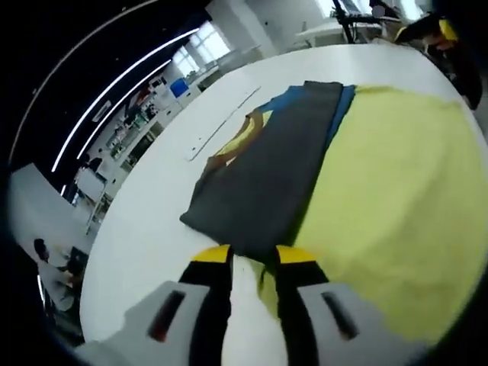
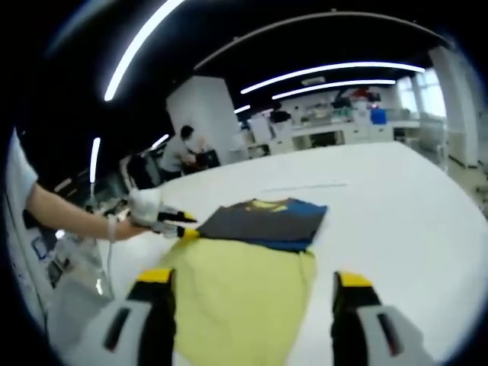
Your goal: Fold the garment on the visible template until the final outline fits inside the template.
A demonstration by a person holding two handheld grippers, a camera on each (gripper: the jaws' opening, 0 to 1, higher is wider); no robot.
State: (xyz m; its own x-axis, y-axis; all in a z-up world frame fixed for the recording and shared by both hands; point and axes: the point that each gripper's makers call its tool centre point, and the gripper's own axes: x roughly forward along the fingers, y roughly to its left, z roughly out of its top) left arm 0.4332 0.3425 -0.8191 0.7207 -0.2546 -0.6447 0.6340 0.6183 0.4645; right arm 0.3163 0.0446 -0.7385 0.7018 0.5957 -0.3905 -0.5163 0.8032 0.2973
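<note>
A dark grey garment [image 1: 267, 168], folded to a narrow rectangle with blue and yellow print at its far edge, lies partly on the pale yellow template [image 1: 396, 206]. My left gripper [image 1: 253, 255] is low at the garment's near corner. Its yellow-tipped jaws stand a little apart, with the fabric edge at their tips. In the right gripper view the garment [image 2: 263, 221] sits at the far end of the template [image 2: 236, 297], and the left gripper [image 2: 185, 226] touches its left corner. My right gripper [image 2: 253, 278] hovers wide open over the template's near end, holding nothing.
All of this rests on a large white table [image 1: 152, 229]. A thin white strip [image 1: 221, 126] lies on the table beyond the garment. A person's arm [image 2: 76, 213] holds the left gripper. Another person [image 2: 183, 152] stands far back among desks.
</note>
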